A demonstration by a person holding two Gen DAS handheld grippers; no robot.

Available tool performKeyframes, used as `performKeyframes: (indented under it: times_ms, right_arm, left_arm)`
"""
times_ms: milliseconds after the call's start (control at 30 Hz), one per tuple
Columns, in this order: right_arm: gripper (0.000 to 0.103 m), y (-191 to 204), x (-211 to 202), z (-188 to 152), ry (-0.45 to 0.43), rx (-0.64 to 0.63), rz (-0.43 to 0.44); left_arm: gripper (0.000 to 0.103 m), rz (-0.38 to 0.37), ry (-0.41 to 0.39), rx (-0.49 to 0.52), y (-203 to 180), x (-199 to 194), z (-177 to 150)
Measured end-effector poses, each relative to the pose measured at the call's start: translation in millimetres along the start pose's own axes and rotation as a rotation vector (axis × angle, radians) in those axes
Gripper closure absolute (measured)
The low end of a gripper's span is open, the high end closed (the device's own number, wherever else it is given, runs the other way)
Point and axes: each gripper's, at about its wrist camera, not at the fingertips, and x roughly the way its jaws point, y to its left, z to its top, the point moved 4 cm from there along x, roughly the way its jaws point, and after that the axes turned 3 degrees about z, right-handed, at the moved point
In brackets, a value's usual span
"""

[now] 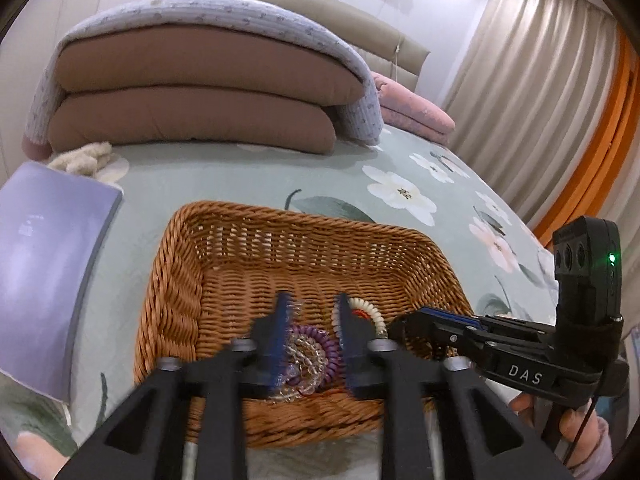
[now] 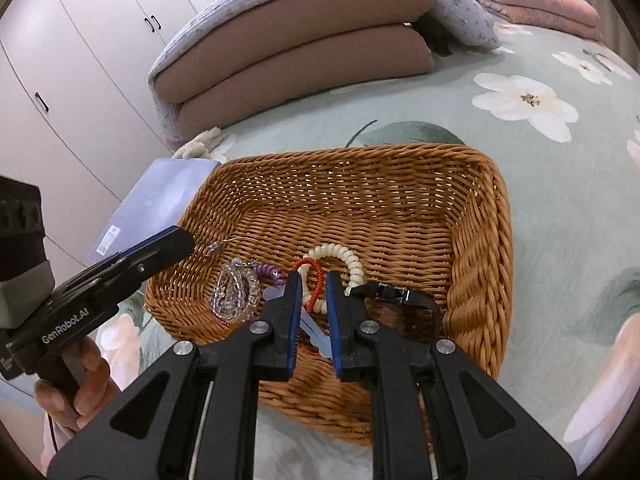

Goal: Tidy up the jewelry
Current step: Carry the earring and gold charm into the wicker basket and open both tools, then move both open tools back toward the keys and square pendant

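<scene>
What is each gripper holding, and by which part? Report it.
Nothing looks clamped. The left gripper is open above the clear bead bracelet. The right gripper is open, straddling the red cord bracelet without pinching it.

A bed [image 1: 248,176] w/ a pale green sheet, big white flowers printed on it. At the far end a folded brown quilt [image 1: 200,100], 2 thick layers, w/ a light purple blanket [image 1: 208,10] draped over the top. Just beside it, right, a folded pink blanket [image 1: 412,110]. A shiny purple book [image 1: 48,276] lies flat on the bed, & a fluffy cream toy [image 1: 86,158] sits near the quilt. White cupboard doors [image 2: 72,60] stand left, beige curtains [image 1: 532,100] right
</scene>
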Motion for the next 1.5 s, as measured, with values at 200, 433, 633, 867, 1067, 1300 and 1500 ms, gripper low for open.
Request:
performKeyframes:
  times_ms: [200, 433, 633, 867, 1067, 1300, 1500]
  right_arm:
    - [0.038, 8.5, -24.1, -8.9, -0.035, 0.011, 0.041]
    - [0.03, 24.4, -55.9, -39.5, -0.013, -0.015, 0.034]
    - [0.022, 49.5, -95.3, -86.4, -0.018, -0.061, 0.071]
    - [0.019, 83.5, -123.5, -153.3, 0.029, -0.167, -0.03]
    - [0.019, 103.6, -137.2, -200.7, 0.018, -0.194, -0.172]
    - [0.018, 133.3, -145.3, -232.0, 0.002, -0.18, -0.208]
    - [0.018, 132.3, -126.0, -254.7, 0.044, -0.03, -0.166]
  left_arm:
    - [0.046, -0.031, -0.023, 0.003, -2.9, -21.5, -4.2]
    - [0.046, -0.067, -0.057, 0.072, -17.7, -75.1, -27.8]
    - [0.029, -0.083, -0.078, 0.107, -19.7, -134.9, -69.5]
    - [0.029, -0.047, -0.05, 0.131, -5.1, -188.7, -140.4]
    - [0.029, -0.015, 0.003, 0.238, 2.5, -217.3, -193.7]
    - [0.029, -0.075, 0.062, 0.401, -2.7, -225.2, -219.0]
    - [0.029, -0.13, 0.14, 0.455, -3.6, -204.9, -238.1]
